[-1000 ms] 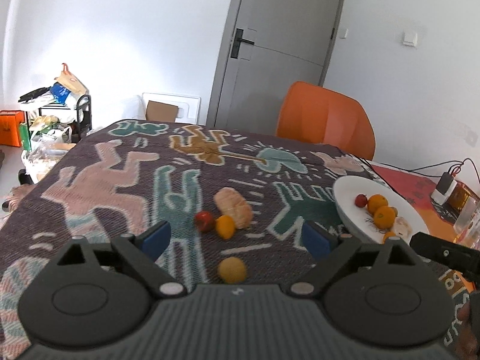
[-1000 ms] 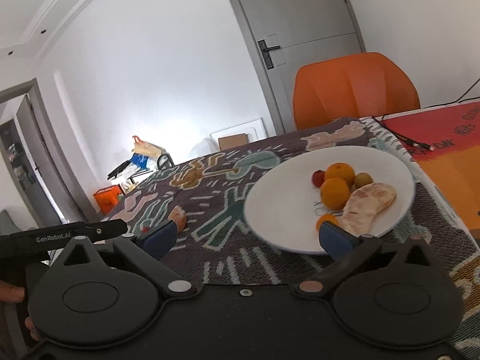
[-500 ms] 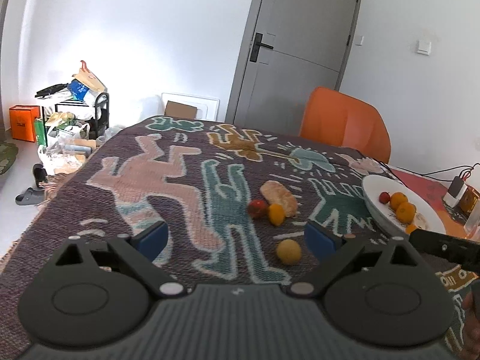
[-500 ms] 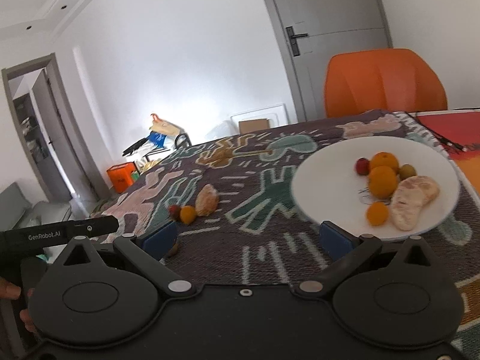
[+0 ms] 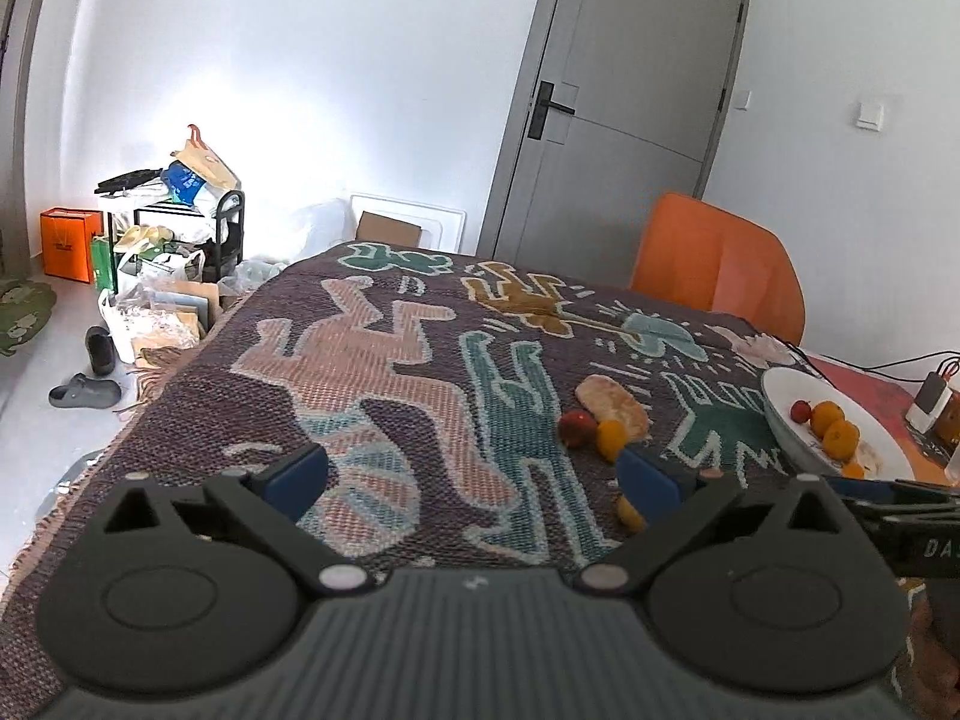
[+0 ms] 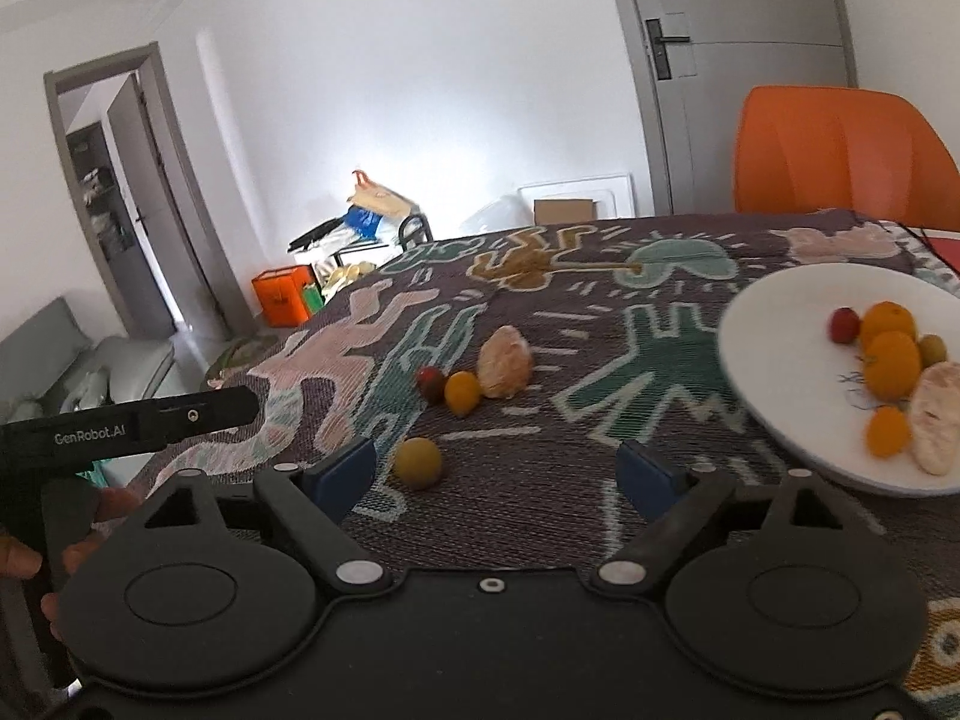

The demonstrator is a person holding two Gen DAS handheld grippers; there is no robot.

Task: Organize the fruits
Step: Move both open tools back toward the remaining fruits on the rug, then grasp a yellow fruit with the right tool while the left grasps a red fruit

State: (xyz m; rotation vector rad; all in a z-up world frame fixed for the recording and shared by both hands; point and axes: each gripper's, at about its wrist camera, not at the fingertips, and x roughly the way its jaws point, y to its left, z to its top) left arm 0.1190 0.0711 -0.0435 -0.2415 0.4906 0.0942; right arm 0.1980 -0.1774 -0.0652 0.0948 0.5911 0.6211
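Fruit lies in two places on the patterned woven tablecloth (image 6: 540,480). Loose on the cloth sit a small red fruit (image 6: 429,382), a small orange (image 6: 462,392) touching it, and a peeled pale citrus piece (image 6: 506,362) just beside the orange; nearer the camera, apart from those three, rests a yellow round fruit (image 6: 417,462). To the right a white plate (image 6: 774,360) holds a red fruit (image 6: 843,324), two oranges (image 6: 891,361), a greenish fruit, a smaller orange (image 6: 888,432) and another peeled piece (image 6: 936,414).

Right gripper (image 6: 495,471) hovers low over the cloth with its blue-padded jaws spread wide and nothing between them; the yellow fruit sits just inside the left pad (image 6: 339,476). Left gripper (image 5: 474,477) is likewise wide and empty, and in its view the yellow fruit (image 5: 630,513) is partly hidden behind the right pad (image 5: 648,480), possibly touching it. An orange chair (image 5: 717,267) stands at the far side, before a grey door (image 5: 624,114)
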